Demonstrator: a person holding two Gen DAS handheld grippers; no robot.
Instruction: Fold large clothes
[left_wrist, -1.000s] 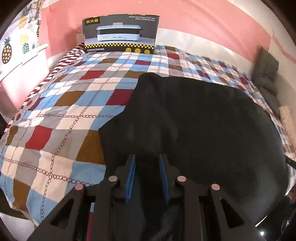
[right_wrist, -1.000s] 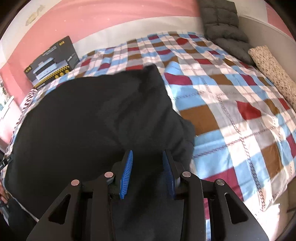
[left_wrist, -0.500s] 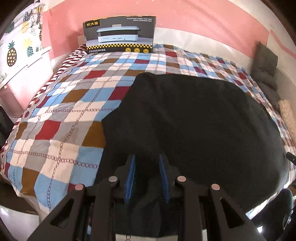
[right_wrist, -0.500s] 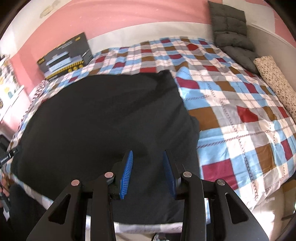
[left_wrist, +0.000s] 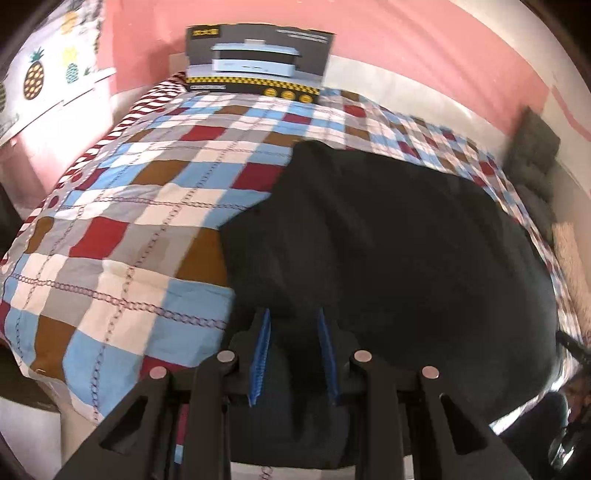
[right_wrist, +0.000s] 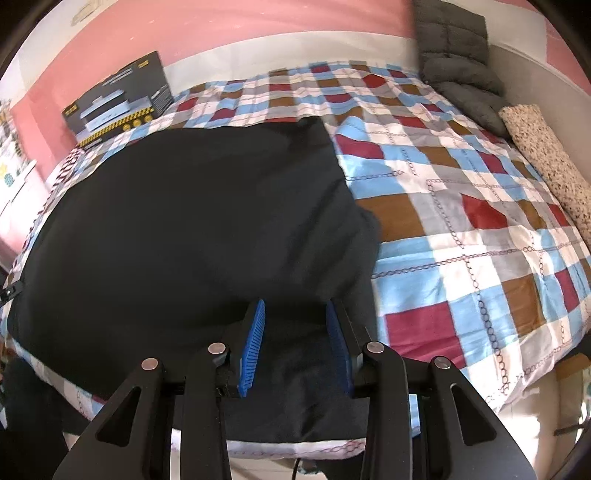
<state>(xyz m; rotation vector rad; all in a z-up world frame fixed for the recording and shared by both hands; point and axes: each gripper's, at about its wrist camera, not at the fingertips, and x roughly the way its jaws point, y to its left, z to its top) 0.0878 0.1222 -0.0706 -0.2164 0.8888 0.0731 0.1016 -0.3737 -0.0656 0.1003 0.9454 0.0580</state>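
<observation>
Black garment (left_wrist: 388, 236) lies spread over the checked bedspread (left_wrist: 122, 221), its near edge over the bed's near side, where left gripper (left_wrist: 293, 354) and right gripper (right_wrist: 295, 347), jaws parted with cloth between unclamped, seem poised to pinch corners.

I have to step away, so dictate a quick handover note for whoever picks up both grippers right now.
Left gripper: jaws apart, over the near left edge of the large black fabric garment; cannot tell whether it grips cloth.
Right gripper: same, at the garment's near right edge.
The garment lies spread on the checked red, blue and brown bedspread, near edge at the bed's front.
Done: laid out.
Left: no fold visible yet; likely carry the near edge toward the far side.
</observation>
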